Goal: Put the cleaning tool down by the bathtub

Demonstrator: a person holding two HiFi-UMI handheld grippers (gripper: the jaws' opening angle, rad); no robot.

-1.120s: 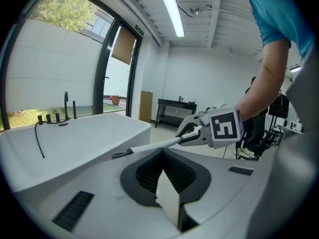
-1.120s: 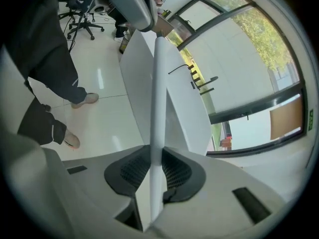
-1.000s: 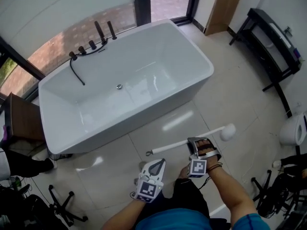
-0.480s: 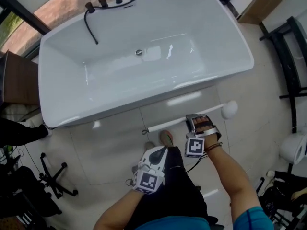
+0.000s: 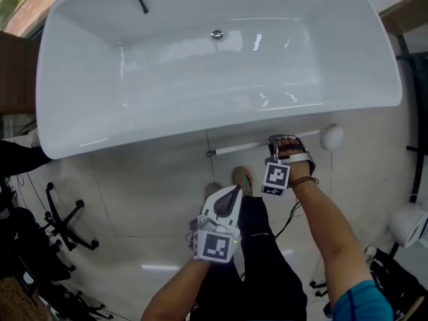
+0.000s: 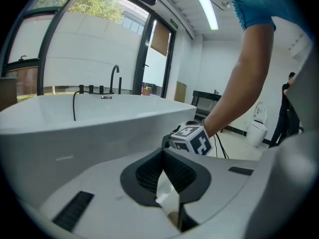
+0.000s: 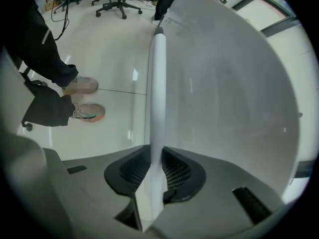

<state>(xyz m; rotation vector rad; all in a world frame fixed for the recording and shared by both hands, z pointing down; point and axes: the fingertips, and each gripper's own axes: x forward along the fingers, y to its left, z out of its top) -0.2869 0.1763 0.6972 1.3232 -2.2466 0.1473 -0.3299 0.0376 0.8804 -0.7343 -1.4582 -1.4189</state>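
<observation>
Currently in right tool: long white stiff-handled cleaning wand with a round white head [image 5: 244, 147] [image 7: 157, 98]; the right tool [image 5: 289, 146] [image 7: 155, 171] is clamped on the handle, pads pressing on both sides
Grip location: on the handle, nearer the round head than the far tip; most of the handle runs out free beyond the jaws
Cleaning wand position: low and roughly level, parallel to and just beside the front wall of the large white rectangular bathtub [image 5: 134, 136] [image 7: 224, 83]; contact with the floor cannot be determined
Left tool: left tool [image 5: 227, 202] [image 6: 167, 176] has its jaws together at the tips; nothing between them; well apart from the cleaning wand
Surface below: glossy pale tiled floor [image 5: 147, 192]
Handling estimate: probably light and rigid; smooth handle likely slippery in the pads; long free end gives leverage, so it may pivot in the grip
Recommended hold: the handle, close to the balance point near the head; not the rounded head itself
Risk: round handle may roll on the glossy floor once released; the tip may knock the bathtub wall
</observation>
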